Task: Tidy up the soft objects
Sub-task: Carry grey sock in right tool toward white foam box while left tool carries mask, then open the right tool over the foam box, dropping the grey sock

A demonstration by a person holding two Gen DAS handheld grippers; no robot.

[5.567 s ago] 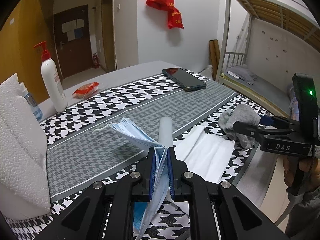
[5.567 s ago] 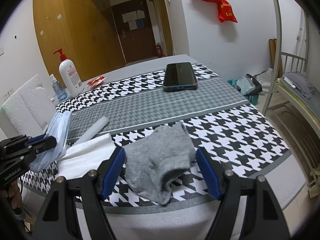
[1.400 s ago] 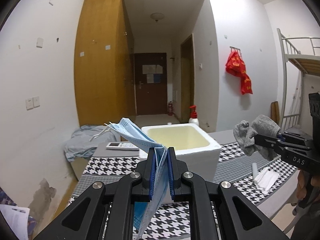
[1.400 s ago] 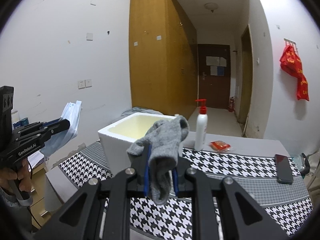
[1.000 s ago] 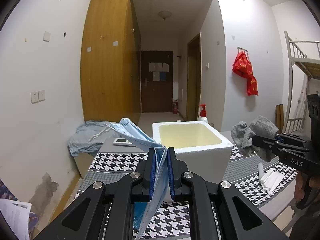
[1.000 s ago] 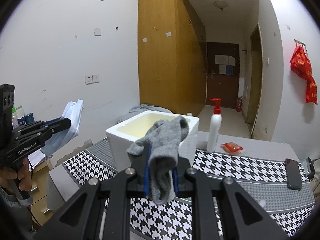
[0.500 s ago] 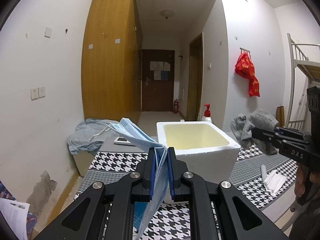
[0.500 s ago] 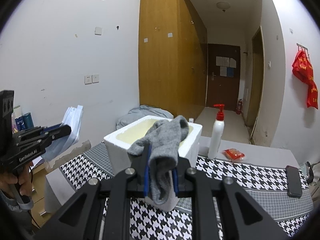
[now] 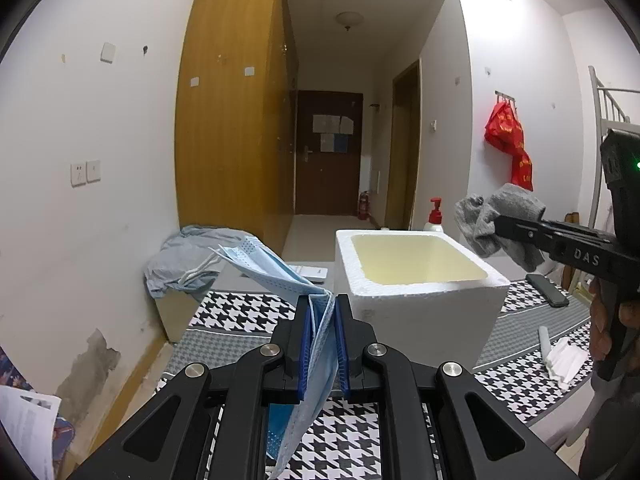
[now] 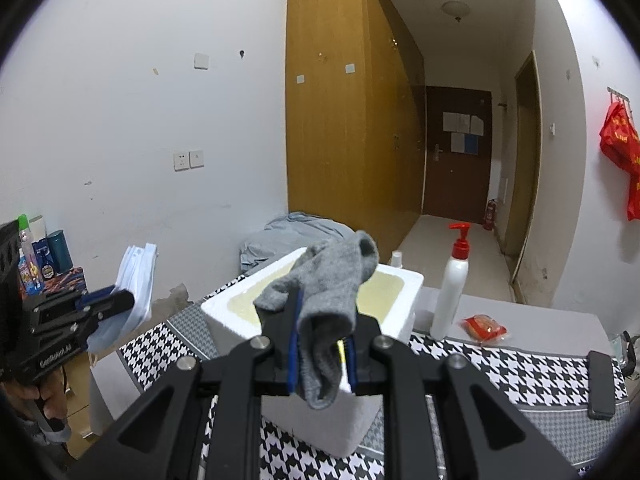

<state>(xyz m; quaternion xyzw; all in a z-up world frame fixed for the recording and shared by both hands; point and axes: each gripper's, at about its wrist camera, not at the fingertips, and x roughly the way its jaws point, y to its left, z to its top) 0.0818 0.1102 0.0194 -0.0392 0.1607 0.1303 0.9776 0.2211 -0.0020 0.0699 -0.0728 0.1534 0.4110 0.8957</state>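
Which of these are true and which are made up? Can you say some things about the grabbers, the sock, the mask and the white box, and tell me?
1. The left gripper is shut on the blue face mask. True.
2. The grey sock lies inside the white foam box. False: the right gripper holds it up in the air, in front of the box.
3. The foam box has its lid on. False: it is open on top and its yellowish inside shows, with nothing seen in it.
4. A white pump bottle with a red top stands on the table beyond the box. True.
5. Both grippers are open. False: each is clamped on a soft thing.
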